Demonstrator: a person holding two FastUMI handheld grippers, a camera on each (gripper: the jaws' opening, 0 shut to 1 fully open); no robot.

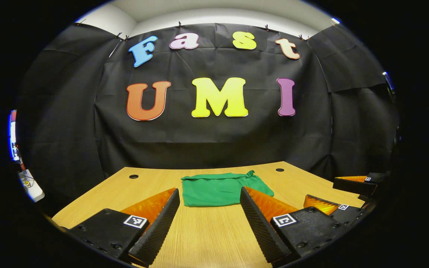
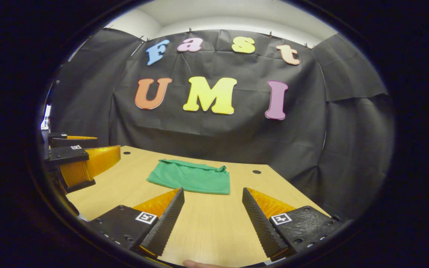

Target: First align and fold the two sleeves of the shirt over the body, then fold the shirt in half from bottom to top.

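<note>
Your green shirt (image 1: 222,190) lies on the table (image 1: 207,230) as a compact, roughly rectangular packet with no sleeve sticking out to either side, so it already looks the way the task wants it: sleeves in over the body and the bottom brought up over the top. In the right gripper view the shirt (image 2: 192,178) shows a thicker, rumpled edge along its far side with a small tuft at one corner, which I judge to be stacked layers, though you cannot count the layers from here. If that reading holds, nothing of the folding is left beyond perhaps squaring that far edge. Your left tongs (image 1: 210,219) hang wide apart above the near part of the table, short of the shirt and holding nothing; your right tongs (image 2: 213,219) are likewise wide apart and empty, well back from the cloth. Counting: one shirt, one table, two sets of tongs, and two small dark holes (image 1: 133,176) in the tabletop near its far corners.
</note>
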